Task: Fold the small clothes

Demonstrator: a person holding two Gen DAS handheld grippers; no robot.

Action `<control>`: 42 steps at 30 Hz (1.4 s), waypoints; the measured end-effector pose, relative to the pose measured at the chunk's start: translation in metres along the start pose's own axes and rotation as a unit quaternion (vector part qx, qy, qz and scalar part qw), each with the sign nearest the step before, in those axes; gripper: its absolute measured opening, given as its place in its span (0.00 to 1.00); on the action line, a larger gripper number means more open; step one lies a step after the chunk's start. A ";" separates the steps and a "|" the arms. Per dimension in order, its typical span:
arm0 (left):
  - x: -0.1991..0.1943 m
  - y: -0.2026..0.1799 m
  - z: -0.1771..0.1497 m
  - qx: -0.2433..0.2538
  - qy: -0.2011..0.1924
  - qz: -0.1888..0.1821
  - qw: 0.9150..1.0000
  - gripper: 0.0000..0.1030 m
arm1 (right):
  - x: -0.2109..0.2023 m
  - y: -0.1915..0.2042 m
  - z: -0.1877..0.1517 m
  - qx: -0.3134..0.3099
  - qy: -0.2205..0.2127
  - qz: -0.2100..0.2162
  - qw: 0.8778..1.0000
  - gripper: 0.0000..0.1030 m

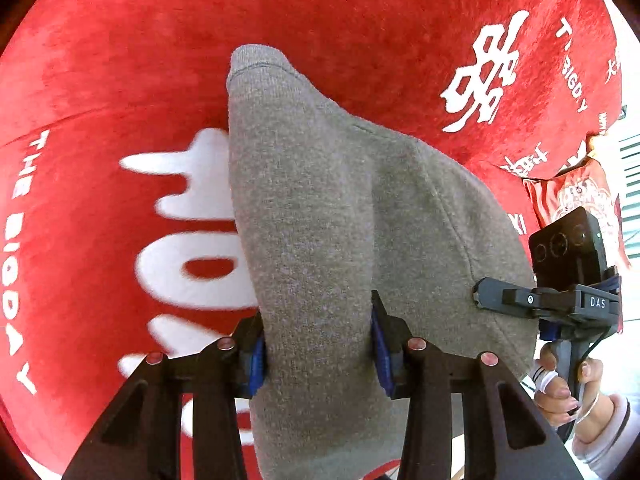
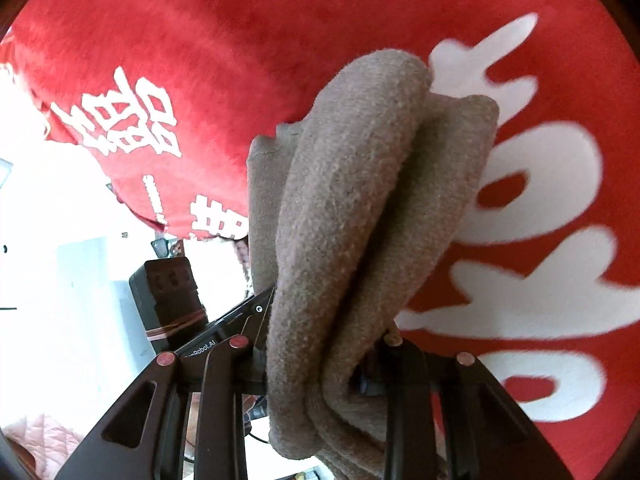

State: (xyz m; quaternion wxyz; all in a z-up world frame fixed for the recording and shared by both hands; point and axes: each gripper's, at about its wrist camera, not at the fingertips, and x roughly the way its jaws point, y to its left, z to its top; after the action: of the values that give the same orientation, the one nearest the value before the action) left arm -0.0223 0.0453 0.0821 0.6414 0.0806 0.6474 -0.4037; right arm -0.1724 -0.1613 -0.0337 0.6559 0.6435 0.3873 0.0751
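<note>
Lifted above the red blanket (image 1: 120, 60), the grey garment (image 1: 320, 208) hangs bunched between both grippers. The left gripper (image 1: 318, 344) is clenched on one fold, and the right gripper (image 2: 320, 364) is clamped on doubled layers. It looks soft, light and floppy, best held at hems or corners.

The left gripper (image 1: 318, 344) and right gripper (image 2: 320, 364) are both pinching the grey garment (image 1: 340, 208) above the red blanket (image 1: 320, 8); a hand (image 1: 568, 388) is gripping the right handle.
</note>
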 end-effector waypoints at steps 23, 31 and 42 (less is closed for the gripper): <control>-0.048 0.124 -0.079 -0.080 -0.038 0.102 0.991 0.43 | 0.069 0.038 -0.052 -0.021 -0.056 -0.206 0.977 0.56; -0.028 0.109 -0.073 -0.054 -0.036 0.133 0.989 0.43 | 0.106 0.070 -0.046 -0.104 -0.031 -0.270 0.957 0.14; -0.003 0.091 -0.082 0.022 -0.030 0.205 0.978 0.56 | 0.087 0.017 -0.038 0.001 -0.026 -0.281 0.959 0.62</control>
State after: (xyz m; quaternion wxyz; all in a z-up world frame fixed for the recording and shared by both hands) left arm -0.0278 0.1586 0.0346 0.7279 0.2132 0.5883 -0.2804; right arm -0.1286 -0.0764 -0.0492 0.6599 0.5109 0.5356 -0.1290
